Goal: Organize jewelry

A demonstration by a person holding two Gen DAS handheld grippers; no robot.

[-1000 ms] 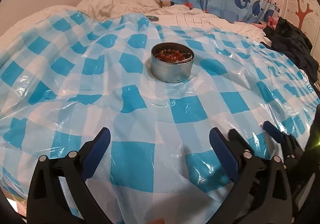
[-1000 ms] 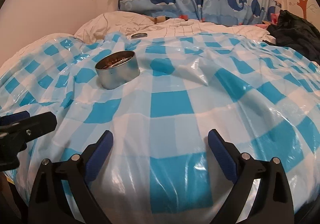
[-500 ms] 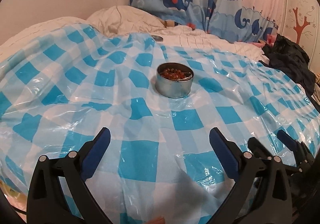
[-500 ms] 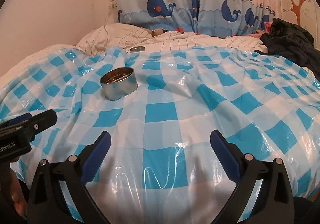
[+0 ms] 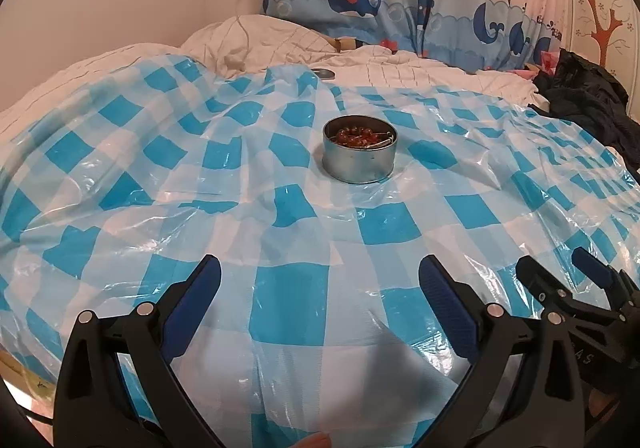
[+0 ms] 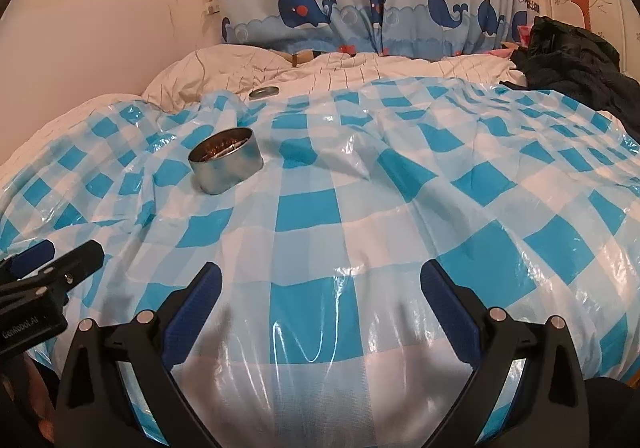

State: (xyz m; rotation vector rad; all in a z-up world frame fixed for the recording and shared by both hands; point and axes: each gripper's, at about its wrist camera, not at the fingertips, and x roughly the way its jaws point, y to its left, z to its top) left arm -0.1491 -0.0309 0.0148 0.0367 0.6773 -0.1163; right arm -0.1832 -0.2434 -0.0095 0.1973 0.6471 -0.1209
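A round metal tin (image 5: 359, 155) stands open on the blue-and-white checked plastic sheet (image 5: 280, 304) over the bed. It holds red-brown beads (image 5: 352, 136) and a thin metal piece. The tin also shows in the right wrist view (image 6: 226, 167), up and to the left. Its flat metal lid (image 6: 263, 92) lies on the white bedding behind the sheet, also seen in the left wrist view (image 5: 324, 73). My left gripper (image 5: 320, 288) is open and empty, well short of the tin. My right gripper (image 6: 321, 290) is open and empty, to the right of the left one.
A rumpled white duvet (image 5: 256, 44) lies at the head of the bed under a whale-print curtain (image 5: 380, 4). Dark clothing (image 6: 576, 60) is piled at the right edge. A wall runs along the left side.
Both grippers have drawn back and risen from the sheet, so the tin looks smaller and farther. Both stay open. The tin and lid have not moved.
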